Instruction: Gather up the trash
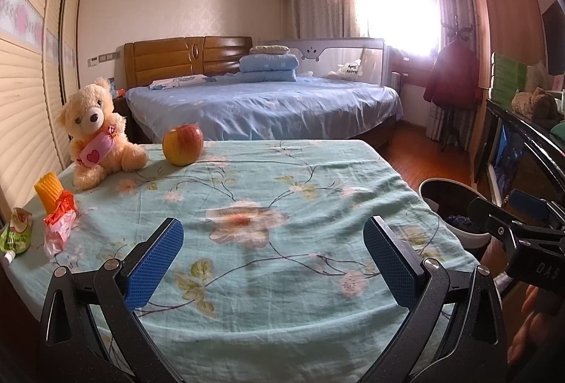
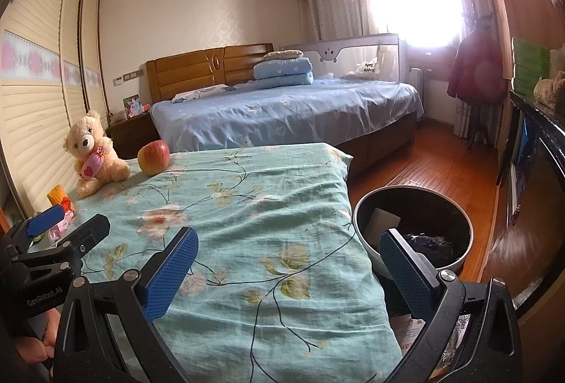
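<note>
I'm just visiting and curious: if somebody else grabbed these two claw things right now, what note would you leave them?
Left claw: open, empty, over the flowered tablecloth.
Right claw: open, empty, at the table's right edge beside the bin.
Trash: red-and-pink wrapper, green pouch and yellow-orange piece, all at the table's left edge.
Done: the bin already holds some rubbish.
Left: pick up those three and drop them in the bin. The teddy bear and apple probably stay.

Bin (image 1: pixel 455 206) half behind right tongs (image 1: pixel 522 217)
</note>
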`<state>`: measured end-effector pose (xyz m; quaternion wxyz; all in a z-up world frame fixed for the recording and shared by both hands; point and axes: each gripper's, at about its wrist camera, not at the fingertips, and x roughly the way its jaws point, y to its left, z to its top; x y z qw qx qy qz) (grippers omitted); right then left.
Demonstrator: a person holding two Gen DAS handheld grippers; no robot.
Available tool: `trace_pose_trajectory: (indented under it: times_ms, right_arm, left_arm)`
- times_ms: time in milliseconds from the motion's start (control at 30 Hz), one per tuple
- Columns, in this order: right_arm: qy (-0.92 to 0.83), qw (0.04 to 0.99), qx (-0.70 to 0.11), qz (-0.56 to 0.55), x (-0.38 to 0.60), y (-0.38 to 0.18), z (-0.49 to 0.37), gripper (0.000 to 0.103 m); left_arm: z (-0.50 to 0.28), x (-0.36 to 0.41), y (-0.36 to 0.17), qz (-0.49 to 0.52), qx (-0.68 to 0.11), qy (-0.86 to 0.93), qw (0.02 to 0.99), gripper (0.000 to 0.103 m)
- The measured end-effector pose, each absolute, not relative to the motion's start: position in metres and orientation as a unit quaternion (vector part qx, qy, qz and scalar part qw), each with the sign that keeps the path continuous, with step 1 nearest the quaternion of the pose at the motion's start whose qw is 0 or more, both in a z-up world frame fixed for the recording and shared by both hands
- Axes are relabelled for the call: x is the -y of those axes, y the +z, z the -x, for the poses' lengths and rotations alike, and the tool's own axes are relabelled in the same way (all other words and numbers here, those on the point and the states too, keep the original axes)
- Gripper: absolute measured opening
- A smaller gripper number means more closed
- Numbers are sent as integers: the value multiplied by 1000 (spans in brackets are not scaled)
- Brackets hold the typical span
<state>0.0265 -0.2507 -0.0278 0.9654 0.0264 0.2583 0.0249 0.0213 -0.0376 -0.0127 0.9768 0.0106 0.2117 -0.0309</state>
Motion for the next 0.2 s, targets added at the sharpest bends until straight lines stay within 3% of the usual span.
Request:
trace_pose_trajectory:
  times_ms: [200]
  right_arm:
    - [31,961,-274,-27,251,-29,-39,103]
  left_arm:
    - [-31,35,-14,-3,-225,-33,974,103]
